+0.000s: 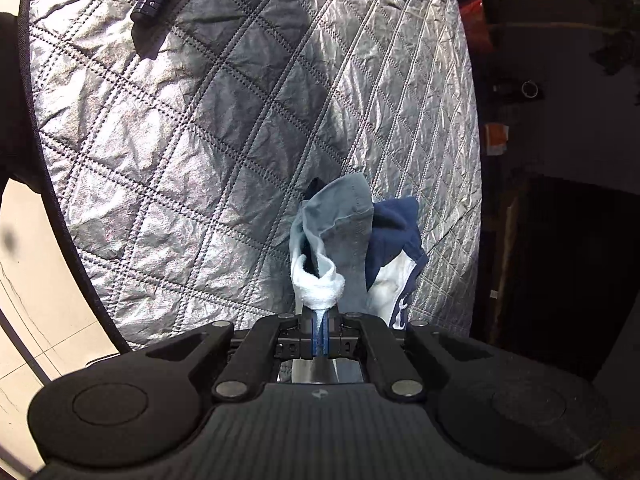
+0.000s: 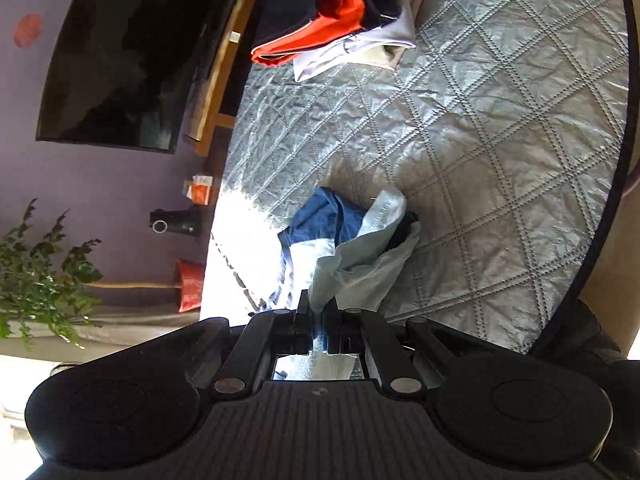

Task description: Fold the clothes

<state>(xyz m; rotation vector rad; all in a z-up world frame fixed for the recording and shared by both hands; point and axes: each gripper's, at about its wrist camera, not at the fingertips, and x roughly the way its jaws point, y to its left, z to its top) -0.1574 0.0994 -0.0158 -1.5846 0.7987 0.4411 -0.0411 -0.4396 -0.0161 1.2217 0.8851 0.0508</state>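
Above the quilted silver bed cover (image 1: 208, 128), the small blue, navy and white garment (image 1: 352, 248) hangs bunched straight ahead of both tools, left gripper (image 1: 320, 334) and right gripper (image 2: 318, 330) each pinching an edge, neither nearer.

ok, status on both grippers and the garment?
Left gripper shut on pale blue-and-navy garment. Right gripper shut on same garment, lifted off silver quilted cover. Folded clothes pile far side, clear.

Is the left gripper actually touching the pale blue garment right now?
Touching. The left wrist view shows the left gripper shut on a bunched edge of the pale blue garment.
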